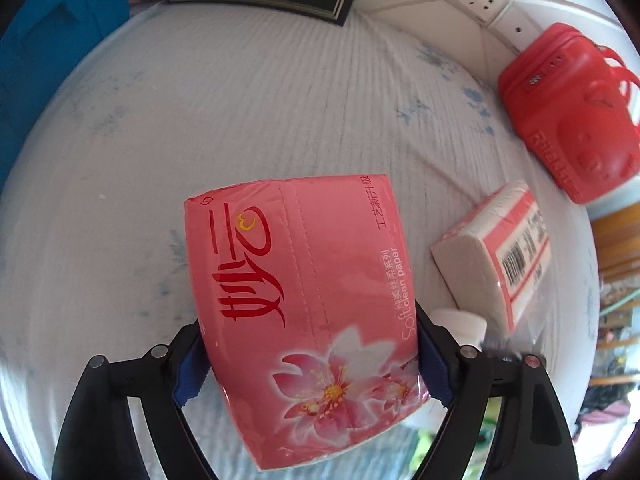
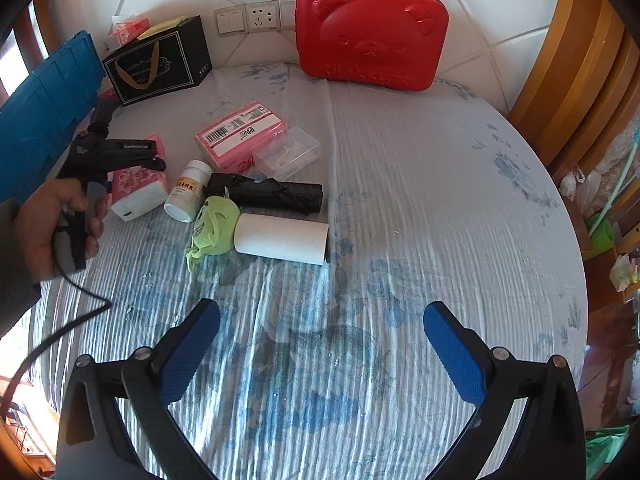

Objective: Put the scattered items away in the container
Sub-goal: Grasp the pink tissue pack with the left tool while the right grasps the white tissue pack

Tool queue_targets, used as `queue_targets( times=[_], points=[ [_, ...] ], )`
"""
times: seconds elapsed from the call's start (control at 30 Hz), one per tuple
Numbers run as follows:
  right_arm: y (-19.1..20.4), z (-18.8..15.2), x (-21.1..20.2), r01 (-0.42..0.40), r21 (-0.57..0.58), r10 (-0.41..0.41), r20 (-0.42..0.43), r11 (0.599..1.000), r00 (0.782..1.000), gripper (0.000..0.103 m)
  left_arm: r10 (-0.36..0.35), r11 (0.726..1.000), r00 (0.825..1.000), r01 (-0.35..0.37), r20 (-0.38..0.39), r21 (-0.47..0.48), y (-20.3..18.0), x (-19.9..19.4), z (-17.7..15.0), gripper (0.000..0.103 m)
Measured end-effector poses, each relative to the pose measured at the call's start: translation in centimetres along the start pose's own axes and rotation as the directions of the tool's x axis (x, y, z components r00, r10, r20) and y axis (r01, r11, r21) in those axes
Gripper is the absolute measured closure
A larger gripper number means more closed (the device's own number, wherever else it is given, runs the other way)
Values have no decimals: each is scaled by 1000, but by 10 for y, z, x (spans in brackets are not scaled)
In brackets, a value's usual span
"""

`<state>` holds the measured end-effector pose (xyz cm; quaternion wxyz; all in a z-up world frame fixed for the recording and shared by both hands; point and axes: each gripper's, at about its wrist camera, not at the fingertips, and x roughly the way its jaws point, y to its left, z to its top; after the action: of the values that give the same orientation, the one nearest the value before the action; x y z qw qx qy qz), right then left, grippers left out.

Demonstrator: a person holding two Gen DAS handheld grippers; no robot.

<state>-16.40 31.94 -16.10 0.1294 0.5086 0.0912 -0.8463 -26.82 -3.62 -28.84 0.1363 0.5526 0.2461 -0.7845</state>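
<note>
Left wrist view shows the left tool (image 1: 308,360) clamped on a pink tissue pack (image 1: 300,300), gripped near one end with most of the soft pack jutting forward over the worktop (image 1: 240,120), so it could sag, twist or slide out on the way to the container. Which container is meant is unclear: the red case (image 2: 370,32) stands closed. The right tool (image 2: 322,344) hangs apart and empty, well apart from the other 6 items, among them a white roll (image 2: 282,240) and a bottle (image 2: 190,192).
</note>
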Motion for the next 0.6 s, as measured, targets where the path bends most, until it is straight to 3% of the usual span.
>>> queue_targets(
  times=[0.27, 0.5, 0.6],
  points=[
    [55, 61, 30, -51, 7, 50, 64, 999, 997, 0, -1, 996, 996, -7, 92, 89, 54, -81, -25, 17],
    [125, 111, 103, -14, 59, 10, 74, 998, 997, 0, 19, 963, 989, -57, 146, 263, 88, -130, -42, 17],
    [141, 131, 139, -11, 161, 5, 41, 987, 999, 0, 13, 954, 988, -58, 154, 294, 105, -150, -49, 17]
  ],
)
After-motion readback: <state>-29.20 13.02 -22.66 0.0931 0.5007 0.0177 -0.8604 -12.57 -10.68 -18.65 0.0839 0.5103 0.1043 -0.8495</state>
